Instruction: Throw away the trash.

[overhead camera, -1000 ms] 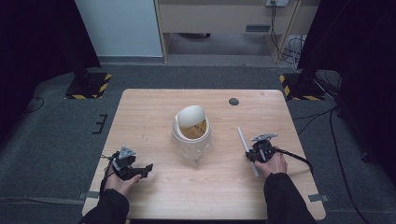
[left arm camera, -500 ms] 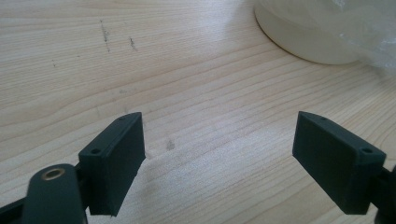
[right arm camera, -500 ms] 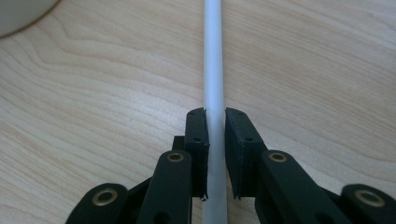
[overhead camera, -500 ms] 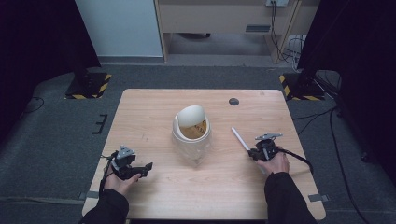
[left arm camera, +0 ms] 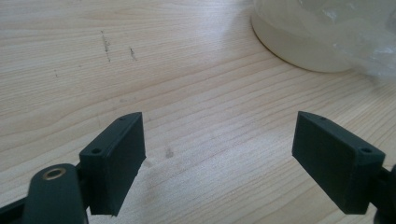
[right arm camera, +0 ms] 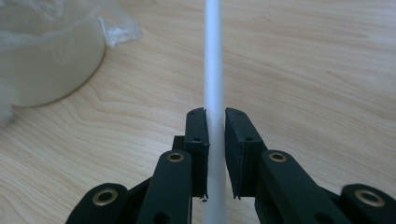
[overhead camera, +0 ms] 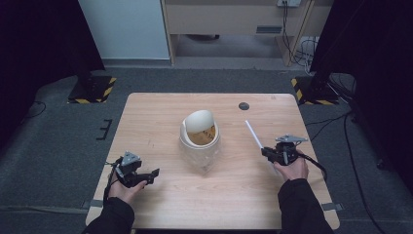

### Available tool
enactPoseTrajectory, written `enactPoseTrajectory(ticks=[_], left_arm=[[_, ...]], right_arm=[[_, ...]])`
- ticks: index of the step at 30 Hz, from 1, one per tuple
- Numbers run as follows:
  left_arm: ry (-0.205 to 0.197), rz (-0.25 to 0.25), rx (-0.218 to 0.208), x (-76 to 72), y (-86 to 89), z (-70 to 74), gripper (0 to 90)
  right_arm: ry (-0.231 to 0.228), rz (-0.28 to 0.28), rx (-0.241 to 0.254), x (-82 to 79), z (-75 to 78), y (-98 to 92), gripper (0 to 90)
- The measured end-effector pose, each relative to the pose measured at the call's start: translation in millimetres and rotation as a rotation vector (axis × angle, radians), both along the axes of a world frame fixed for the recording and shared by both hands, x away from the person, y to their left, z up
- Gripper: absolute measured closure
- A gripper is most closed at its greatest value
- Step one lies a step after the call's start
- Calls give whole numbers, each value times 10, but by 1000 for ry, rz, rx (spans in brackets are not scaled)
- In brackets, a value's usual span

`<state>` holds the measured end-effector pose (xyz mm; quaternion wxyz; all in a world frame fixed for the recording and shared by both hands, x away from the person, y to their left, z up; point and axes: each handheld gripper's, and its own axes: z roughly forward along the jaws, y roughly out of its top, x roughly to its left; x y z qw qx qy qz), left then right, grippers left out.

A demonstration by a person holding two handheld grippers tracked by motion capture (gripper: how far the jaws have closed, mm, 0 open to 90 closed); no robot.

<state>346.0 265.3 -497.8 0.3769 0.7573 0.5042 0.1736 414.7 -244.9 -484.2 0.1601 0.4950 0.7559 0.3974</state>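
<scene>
Tongs in my right hand point(overhead camera: 267, 152) are clamped on a white straw point(overhead camera: 254, 135), the pads pinching it near its lower part so that most of its length runs out ahead of them. In the right gripper view the right tongs point(right arm camera: 215, 116) press the straw point(right arm camera: 213, 56) from both sides, with no gap left. From above, the straw slants up and away toward the far side of the tabletop point(overhead camera: 160, 112), its free end clear of the wood. I judge that a low grip like this leaves a long free end to steer into an opening.

My left tongs point(overhead camera: 155, 174) rest near the front left corner with the jaws wide apart and nothing between them; in the left gripper view the left tongs point(left arm camera: 219, 154) frame bare wood. I take it they wait there to steady things when needed.

At the middle of the tabletop sits a cup point(overhead camera: 199, 139) with a pale domed lid tilted back, wrapped loosely in clear plastic film point(overhead camera: 202, 161). The straw is well to its right, not touching it. A small dark disc point(overhead camera: 244, 106) lies near the far edge, apart from everything.

My guess is the straw is meant for the cup.
</scene>
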Motion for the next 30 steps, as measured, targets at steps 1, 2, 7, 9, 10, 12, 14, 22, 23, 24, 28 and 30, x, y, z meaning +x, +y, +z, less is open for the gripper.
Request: enactPoseTrajectory(ticks=[1, 2, 7, 9, 10, 12, 14, 22, 23, 24, 28, 30], left_arm=[[0, -2, -2, -3, -3, 7, 167], [0, -2, -2, -3, -3, 7, 168], [-25, -6, -15, -25, -19, 53, 171], [-44, -8, -33, -36, -28, 84, 177], [-44, -8, -33, -36, -28, 84, 183], [-65, -13, -40, -43, -42, 125, 184], [-84, -15, -50, -55, -55, 157, 184], [-146, -22, -91, -113, -106, 268, 192], [-157, -22, -95, -123, -116, 291, 193], [-164, -22, -104, -131, -124, 308, 193], [-180, -22, -139, -156, -156, 366, 197], [-189, -24, -142, -163, -169, 402, 199]], right_arm=[[-6, -3, 15, -4, 15, -1, 799], [-17, 2, 26, -5, 28, -6, 799], [-40, 0, 49, -19, 66, -14, 799], [-62, 0, 71, -39, 104, -23, 799], [-62, 0, 71, -39, 104, -23, 799], [-86, -3, 94, -51, 159, -45, 799], [-106, -7, 110, -61, 203, -64, 799], [-167, -18, 182, -127, 371, -121, 799], [-179, -19, 195, -141, 409, -135, 799], [-187, -17, 203, -149, 429, -141, 798], [-210, -13, 223, -170, 489, -152, 799], [-220, -11, 229, -175, 515, -150, 799]])
